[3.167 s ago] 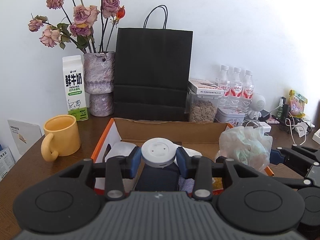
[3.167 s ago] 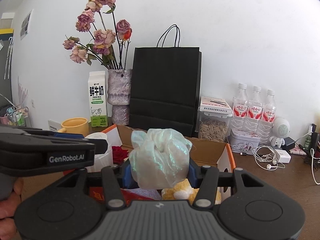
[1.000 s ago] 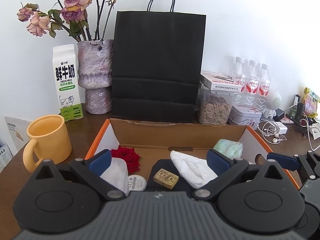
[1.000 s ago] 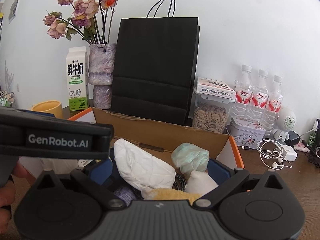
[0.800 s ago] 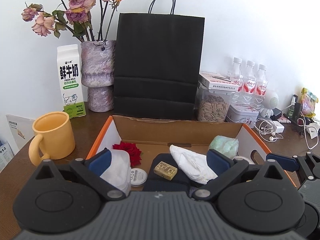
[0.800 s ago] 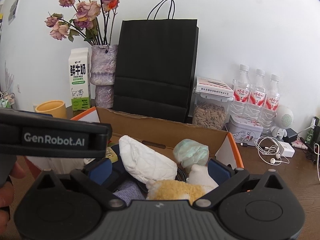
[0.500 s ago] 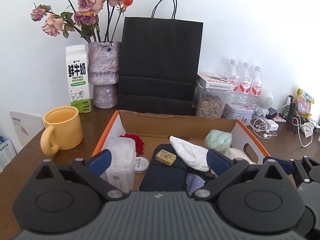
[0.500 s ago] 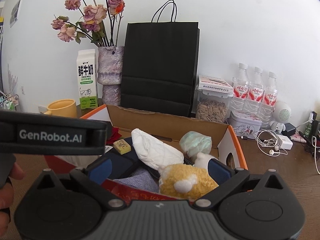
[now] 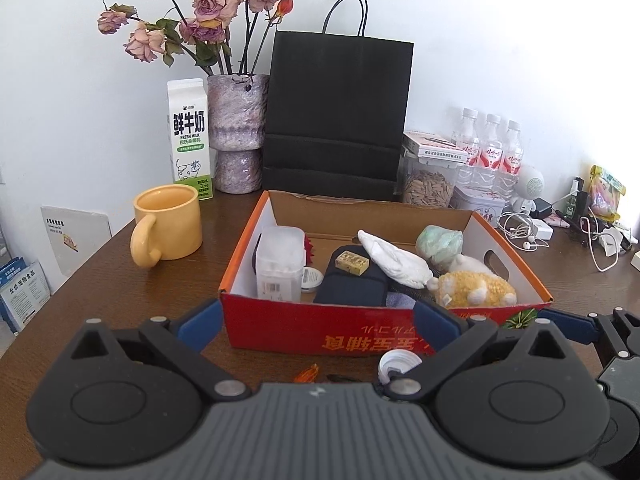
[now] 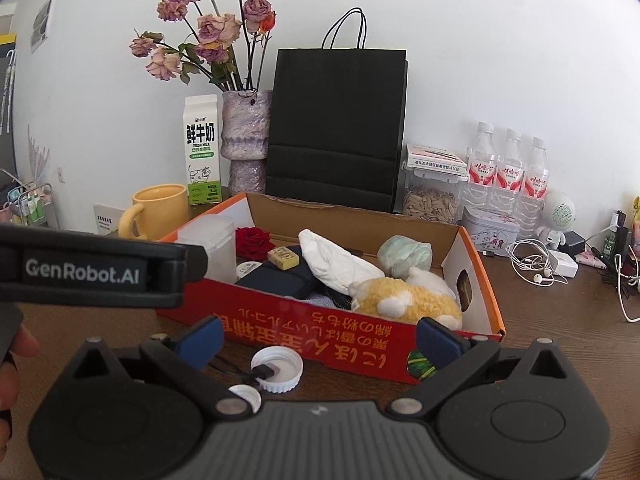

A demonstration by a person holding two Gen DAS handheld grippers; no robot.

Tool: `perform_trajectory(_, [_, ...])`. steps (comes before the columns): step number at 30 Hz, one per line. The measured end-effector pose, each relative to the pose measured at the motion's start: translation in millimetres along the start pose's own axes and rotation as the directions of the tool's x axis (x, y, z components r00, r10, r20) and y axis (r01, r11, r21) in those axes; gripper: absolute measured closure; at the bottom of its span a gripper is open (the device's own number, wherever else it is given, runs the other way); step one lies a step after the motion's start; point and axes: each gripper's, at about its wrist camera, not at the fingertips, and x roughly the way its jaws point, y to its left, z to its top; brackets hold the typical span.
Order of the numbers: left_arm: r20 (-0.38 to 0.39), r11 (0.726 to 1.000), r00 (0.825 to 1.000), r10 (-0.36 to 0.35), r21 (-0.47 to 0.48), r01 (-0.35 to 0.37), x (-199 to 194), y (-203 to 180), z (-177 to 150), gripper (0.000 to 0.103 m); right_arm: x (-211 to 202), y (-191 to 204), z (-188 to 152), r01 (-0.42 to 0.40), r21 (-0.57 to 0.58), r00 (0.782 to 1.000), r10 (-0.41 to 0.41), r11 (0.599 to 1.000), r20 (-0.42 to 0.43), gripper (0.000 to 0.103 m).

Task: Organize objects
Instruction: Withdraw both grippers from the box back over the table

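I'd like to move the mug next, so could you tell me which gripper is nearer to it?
Left. The mug stands ahead and left of the left gripper; the right gripper is further right, with the left gripper between it and the mug.

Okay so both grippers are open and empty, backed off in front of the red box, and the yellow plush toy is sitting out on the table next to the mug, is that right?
Not quite. The yellow plush toy lies inside the red box, near its front right corner, not beside the mug; the left wrist view shows this. The left gripper and right gripper are indeed open and empty.
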Motion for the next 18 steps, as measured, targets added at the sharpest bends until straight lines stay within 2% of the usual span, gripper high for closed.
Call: perform_trajectory(18, [-0.063,0.999,0.997,0.034,0.014,-0.033,-44.0,15.5,-46.4,0.000,-41.2,22.8,-39.7,-0.035,-0.022,0.998,0.034,0.999,-0.054,0.000])
